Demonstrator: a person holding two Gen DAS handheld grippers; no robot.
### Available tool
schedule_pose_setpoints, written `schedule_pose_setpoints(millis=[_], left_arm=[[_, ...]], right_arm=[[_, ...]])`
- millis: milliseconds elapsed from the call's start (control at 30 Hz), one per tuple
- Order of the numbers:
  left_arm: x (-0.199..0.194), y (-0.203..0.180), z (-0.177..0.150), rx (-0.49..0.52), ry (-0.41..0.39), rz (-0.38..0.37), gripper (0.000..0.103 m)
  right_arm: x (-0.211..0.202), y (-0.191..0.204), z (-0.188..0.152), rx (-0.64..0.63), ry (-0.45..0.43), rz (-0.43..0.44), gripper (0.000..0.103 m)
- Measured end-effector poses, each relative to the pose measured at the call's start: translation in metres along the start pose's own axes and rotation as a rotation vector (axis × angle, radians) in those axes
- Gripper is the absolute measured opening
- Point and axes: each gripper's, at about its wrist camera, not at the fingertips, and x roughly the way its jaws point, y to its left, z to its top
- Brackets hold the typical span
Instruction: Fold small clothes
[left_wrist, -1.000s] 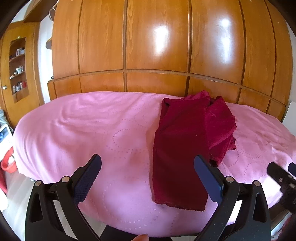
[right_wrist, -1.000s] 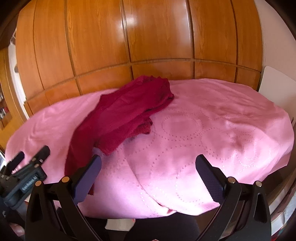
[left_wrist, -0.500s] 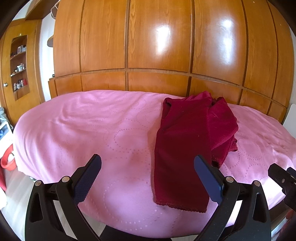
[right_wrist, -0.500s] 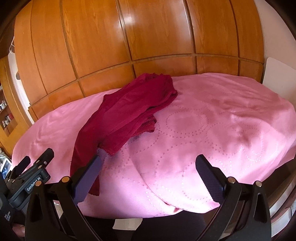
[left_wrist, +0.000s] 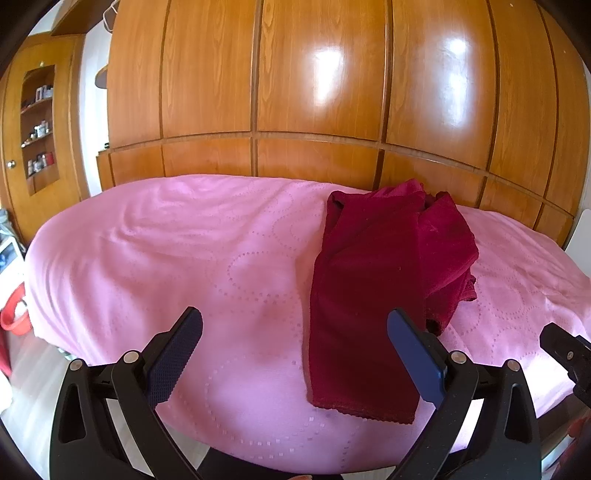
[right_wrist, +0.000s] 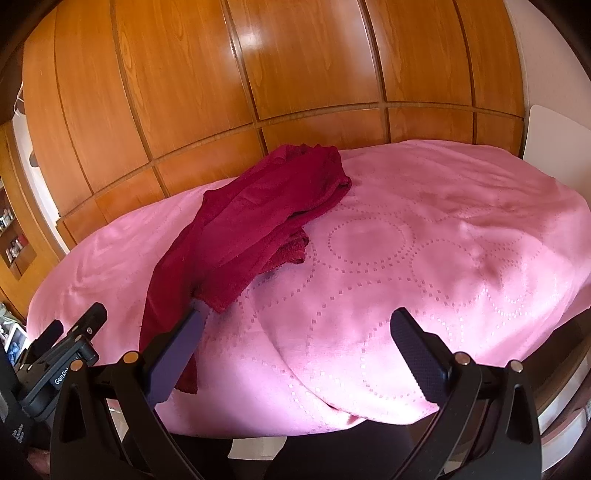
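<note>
A dark red garment lies on the pink bedspread, one long strip running toward the near edge and a bunched part at the far right. In the right wrist view the garment lies left of centre. My left gripper is open and empty, held above the near edge, its right finger over the strip's lower end. My right gripper is open and empty, to the right of the garment. Each gripper shows at the edge of the other's view.
Glossy wooden wardrobe doors stand right behind the bed. A wooden shelf unit with small bottles is at the far left. A red tub sits on the floor left of the bed. A white board stands at the right.
Both grippers have moved a little forward and up toward the bed, so the garment shows lower and closer. The jaws stay open. The garment has not moved.
</note>
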Motion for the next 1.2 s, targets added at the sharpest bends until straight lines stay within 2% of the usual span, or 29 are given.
schedule_pose_setpoints(millis=[667, 933, 1000, 1067, 1100, 1200], left_arm=[[0.015, 0.001, -0.001, -0.005, 0.043, -0.021, 0.099], [0.024, -0.003, -0.003, 0.017, 0.075, -0.032, 0.099], [0.027, -0.006, -0.002, 0.048, 0.087, -0.041, 0.099], [0.031, -0.011, 0.000, 0.097, 0.100, -0.066, 0.093], [0.034, -0.013, 0.001, 0.112, 0.109, -0.089, 0.084], [0.044, -0.017, 0.001, 0.142, 0.156, -0.148, 0.082]], right_arm=[[0.013, -0.014, 0.003, 0.064, 0.028, -0.049, 0.101], [0.024, -0.018, 0.003, 0.075, 0.059, -0.061, 0.101], [0.028, -0.019, 0.005, 0.075, 0.071, -0.064, 0.101], [0.035, -0.023, 0.011, 0.076, 0.098, -0.047, 0.101], [0.036, -0.025, 0.012, 0.084, 0.104, -0.044, 0.101], [0.047, -0.039, 0.022, 0.125, 0.138, -0.039, 0.101]])
